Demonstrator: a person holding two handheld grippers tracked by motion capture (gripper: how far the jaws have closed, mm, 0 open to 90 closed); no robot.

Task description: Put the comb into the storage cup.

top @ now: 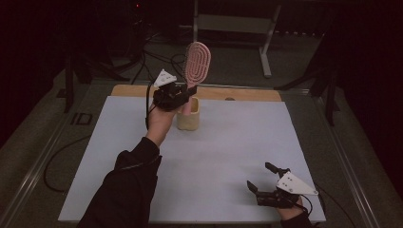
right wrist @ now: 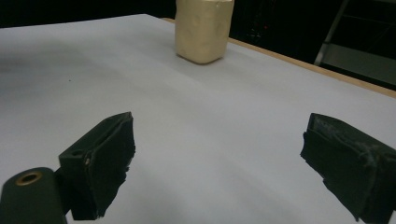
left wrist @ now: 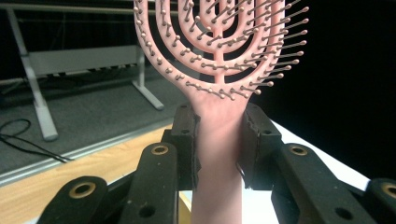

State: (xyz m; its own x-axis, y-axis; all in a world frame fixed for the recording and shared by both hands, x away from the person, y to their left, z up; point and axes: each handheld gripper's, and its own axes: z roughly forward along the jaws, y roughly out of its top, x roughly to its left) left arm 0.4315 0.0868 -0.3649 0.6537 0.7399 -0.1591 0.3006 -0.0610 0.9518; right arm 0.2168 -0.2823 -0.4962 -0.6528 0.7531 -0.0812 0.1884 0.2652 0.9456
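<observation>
A pink hairbrush [top: 197, 61] with an open, looped head stands upright, its handle [left wrist: 218, 154] clamped between the jaws of my left gripper [top: 186, 95]. The brush's lower end hangs over or inside a cream-coloured holder [top: 189, 116] at the back middle of the white mat; the gripper hides how deep it sits. The same holder [right wrist: 203, 29] stands far off in the right gripper view. My right gripper [top: 267, 179] rests at the mat's front right corner, open, with only bare mat between its fingers [right wrist: 103, 158].
The white mat [top: 223, 156] covers most of a wooden tabletop [top: 247, 94], whose edge shows at the back. Black cables [top: 57, 156] trail off the left side. A grey metal frame [top: 237, 23] stands on the floor behind the table.
</observation>
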